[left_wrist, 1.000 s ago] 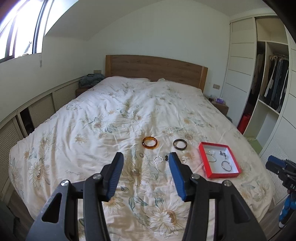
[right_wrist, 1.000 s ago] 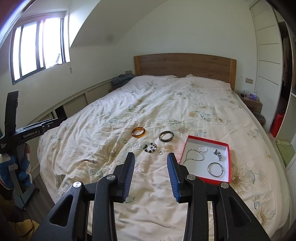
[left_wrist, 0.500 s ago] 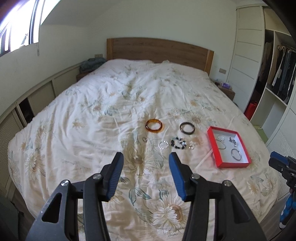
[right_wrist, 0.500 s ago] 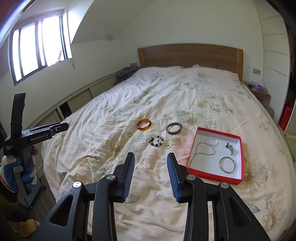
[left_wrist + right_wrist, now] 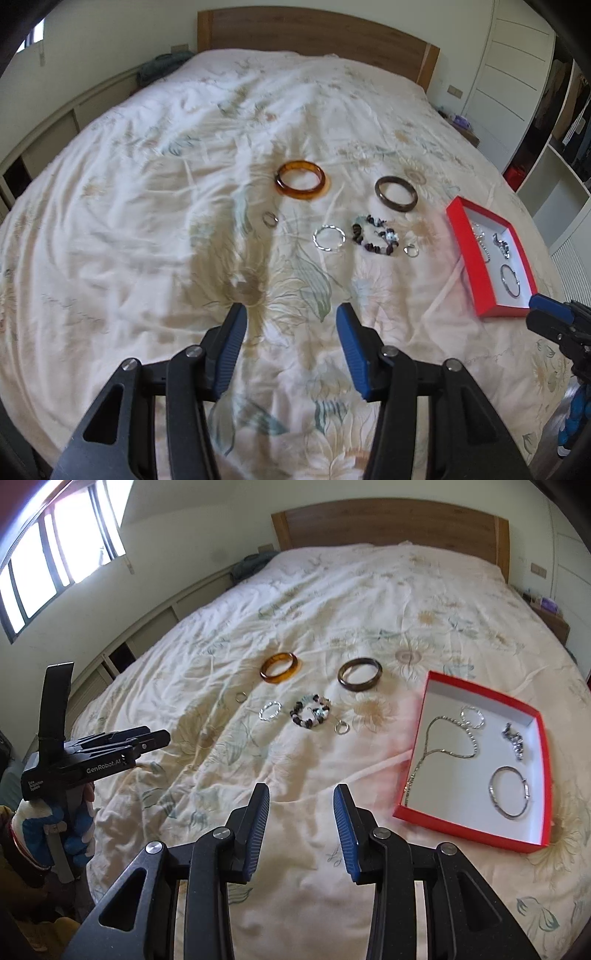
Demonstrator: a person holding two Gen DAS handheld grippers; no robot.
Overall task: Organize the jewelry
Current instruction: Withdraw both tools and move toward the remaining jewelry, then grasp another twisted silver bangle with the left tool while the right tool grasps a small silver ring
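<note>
Loose jewelry lies on the floral bedspread: an amber bangle [image 5: 301,180] [image 5: 279,667], a dark bangle [image 5: 396,193] [image 5: 359,674], a beaded bracelet [image 5: 375,240] [image 5: 311,711], a silver hoop [image 5: 329,238] [image 5: 270,711] and two small rings [image 5: 270,219] [image 5: 411,251]. A red box [image 5: 466,254] [image 5: 476,686] to the right holds a chain necklace [image 5: 439,751], a silver bangle [image 5: 509,792] and small pieces. My left gripper [image 5: 290,314] and right gripper [image 5: 300,794] are both open and empty, hovering short of the jewelry.
The bed has a wooden headboard [image 5: 317,33]. Low cabinets [image 5: 147,627] run along the left wall under a window. A wardrobe [image 5: 561,122] and nightstand stand to the right. The left gripper also shows in the right wrist view [image 5: 122,744].
Both grippers have moved forward and tilted down toward the jewelry, which now looks larger and closer. Both stay open and empty.
</note>
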